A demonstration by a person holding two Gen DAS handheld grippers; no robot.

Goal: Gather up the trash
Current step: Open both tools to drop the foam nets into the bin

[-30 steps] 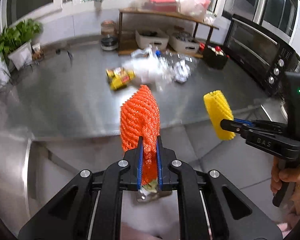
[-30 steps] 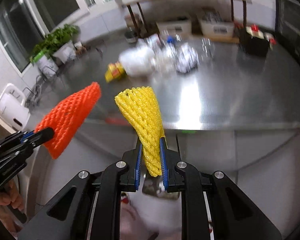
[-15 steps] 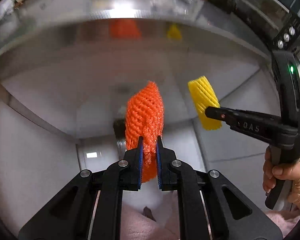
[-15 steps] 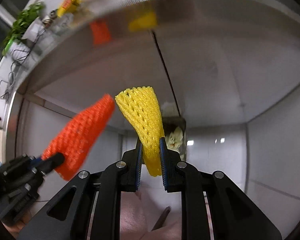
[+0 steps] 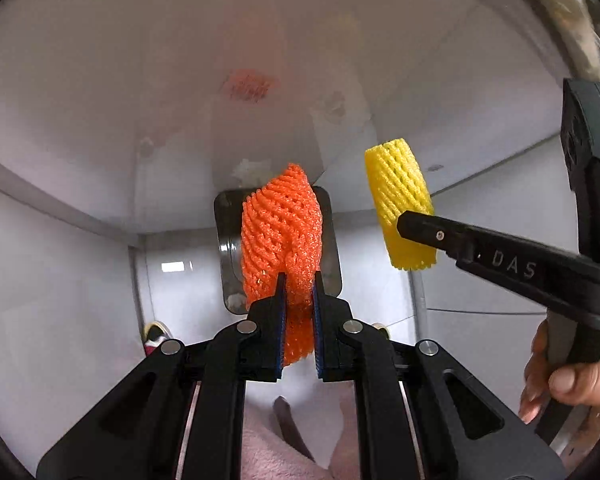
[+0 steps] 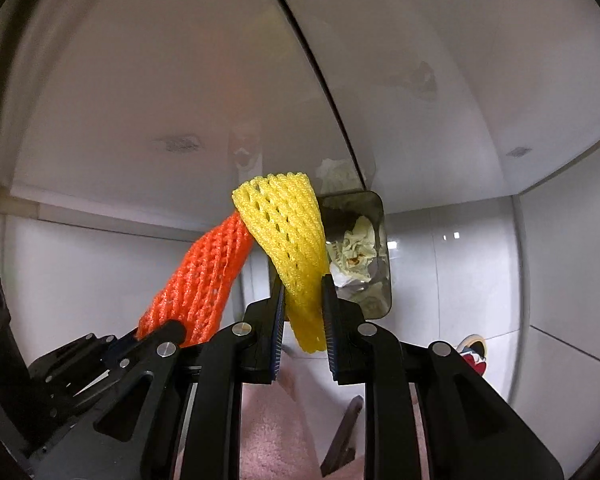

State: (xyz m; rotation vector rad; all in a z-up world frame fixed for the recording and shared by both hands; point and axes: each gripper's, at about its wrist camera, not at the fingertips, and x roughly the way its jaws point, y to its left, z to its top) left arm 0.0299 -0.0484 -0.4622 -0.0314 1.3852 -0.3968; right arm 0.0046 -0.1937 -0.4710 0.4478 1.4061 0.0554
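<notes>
pale glossy tiled floor (image 6: 460, 264) with thin grout lines, open metal trash bin (image 6: 382, 240) standing on it at twelve o'clock from the camera, crumpled paper (image 6: 356, 248) inside, a red-and-white shoe (image 6: 474, 354) at four o'clock

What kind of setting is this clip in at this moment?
Probably a home kitchen floor beside white cabinet fronts. A small trash bin holding crumpled paper stands on pale glossy floor tiles, and a shoe lies nearby.
</notes>
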